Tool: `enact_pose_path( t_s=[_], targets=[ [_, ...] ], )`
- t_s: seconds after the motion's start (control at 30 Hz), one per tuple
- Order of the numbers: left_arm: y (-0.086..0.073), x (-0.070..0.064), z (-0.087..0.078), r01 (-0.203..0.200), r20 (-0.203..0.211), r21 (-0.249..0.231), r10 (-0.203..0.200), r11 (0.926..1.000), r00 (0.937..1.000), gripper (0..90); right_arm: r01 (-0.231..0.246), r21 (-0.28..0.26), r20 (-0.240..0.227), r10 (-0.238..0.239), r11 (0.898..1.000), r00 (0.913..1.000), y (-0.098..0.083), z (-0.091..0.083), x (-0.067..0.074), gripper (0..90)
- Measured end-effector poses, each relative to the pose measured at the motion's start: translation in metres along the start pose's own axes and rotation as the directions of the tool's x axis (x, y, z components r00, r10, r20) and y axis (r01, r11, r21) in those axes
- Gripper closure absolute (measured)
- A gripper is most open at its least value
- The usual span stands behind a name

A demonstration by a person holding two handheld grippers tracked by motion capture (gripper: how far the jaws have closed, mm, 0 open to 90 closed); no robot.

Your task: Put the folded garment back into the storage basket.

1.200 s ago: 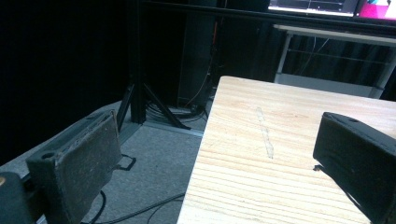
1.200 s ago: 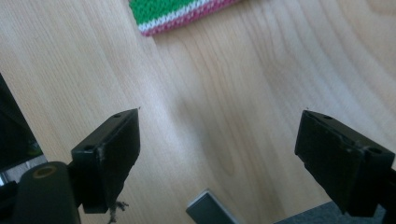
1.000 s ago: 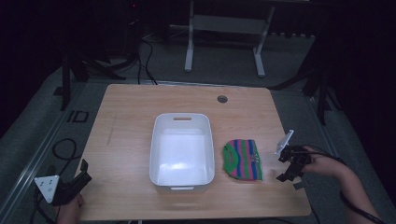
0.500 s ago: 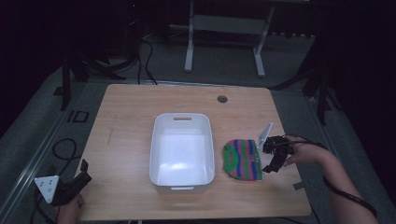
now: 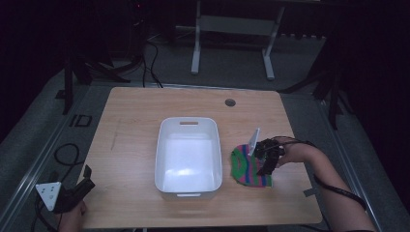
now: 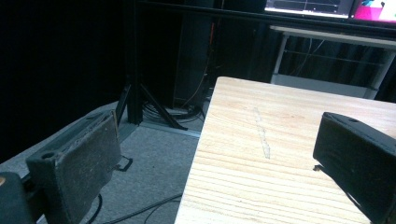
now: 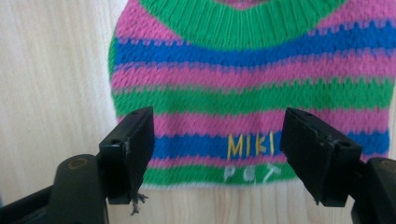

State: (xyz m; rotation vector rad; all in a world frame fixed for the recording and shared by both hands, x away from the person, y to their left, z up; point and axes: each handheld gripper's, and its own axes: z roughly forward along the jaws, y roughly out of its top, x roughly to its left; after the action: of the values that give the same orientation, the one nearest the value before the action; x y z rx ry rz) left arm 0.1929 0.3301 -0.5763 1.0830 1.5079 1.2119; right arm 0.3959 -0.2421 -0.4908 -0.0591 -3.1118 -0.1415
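Note:
A knitted sweater (image 5: 247, 169) striped pink, green and blue lies flat on the wooden table (image 5: 135, 121), just right of a white bin (image 5: 188, 123). My right gripper (image 5: 265, 162) hovers over the sweater's right part. In the right gripper view the sweater (image 7: 252, 93) shows yellow letters "MIKI", and my right gripper (image 7: 217, 135) straddles its hem. Its jaws have just been closing, with the sweater beneath the gap and the pads not pressing on it. My left gripper (image 5: 86, 180) rests open at the table's near left corner; the left gripper (image 6: 215, 140) holds nothing.
The bin holds nothing. A round grommet (image 5: 230, 102) sits near the table's far edge. A metal stand (image 5: 232, 29) rises behind the table, and cables (image 5: 63, 154) lie on the floor at the left.
My right gripper has moved left from the table's right edge to above the sweater. The left gripper has stayed where it was.

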Motion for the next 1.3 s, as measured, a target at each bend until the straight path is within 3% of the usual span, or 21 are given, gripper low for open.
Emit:
enact_pose_path(
  t_s=[0.3,0.43,0.67,0.77,0.9,0.97,1.1,1.3],
  targets=[
    [0.000,0.000,0.000,-0.002,0.003,0.000,0.002,1.0000,1.0000,1.4,0.026,0.006,0.013,-0.026,1.000,0.9996,0.014,0.017,-0.009,28.9],
    [0.000,0.000,0.000,-0.001,0.001,0.000,0.001,1.0000,1.0000,1.4,0.034,0.047,0.026,-0.035,0.998,0.9990,0.014,0.027,-0.013,29.4],
    [0.000,-0.001,0.000,-0.004,0.000,0.002,0.004,1.0000,1.0000,1.4,0.034,0.004,0.018,-0.034,0.999,0.9993,0.010,0.032,-0.013,32.4],
    [0.000,0.000,0.000,-0.006,0.000,0.004,0.006,1.0000,1.0000,1.4,0.029,-0.018,0.026,-0.028,0.999,0.9993,0.007,0.031,-0.011,40.4],
    [0.000,0.000,0.000,-0.005,0.000,0.002,0.005,1.0000,1.0000,1.4,0.038,-0.036,0.015,-0.037,0.999,0.9992,0.006,0.029,-0.006,63.0],
    [0.000,0.000,0.000,-0.003,0.000,0.002,0.003,1.0000,1.0000,1.4,0.024,-0.047,0.003,-0.024,0.999,0.9997,0.007,0.029,-0.006,69.8],
    [0.000,0.000,0.000,-0.002,-0.001,0.005,0.002,1.0000,1.0000,1.4,0.006,-0.055,-0.001,-0.006,0.998,1.0000,0.007,0.027,-0.005,73.9],
    [0.000,0.000,0.000,-0.001,-0.002,0.003,0.001,1.0000,1.0000,1.4,0.032,-0.105,-0.017,-0.034,0.994,0.9993,0.009,0.006,0.002,75.2]
  ],
)
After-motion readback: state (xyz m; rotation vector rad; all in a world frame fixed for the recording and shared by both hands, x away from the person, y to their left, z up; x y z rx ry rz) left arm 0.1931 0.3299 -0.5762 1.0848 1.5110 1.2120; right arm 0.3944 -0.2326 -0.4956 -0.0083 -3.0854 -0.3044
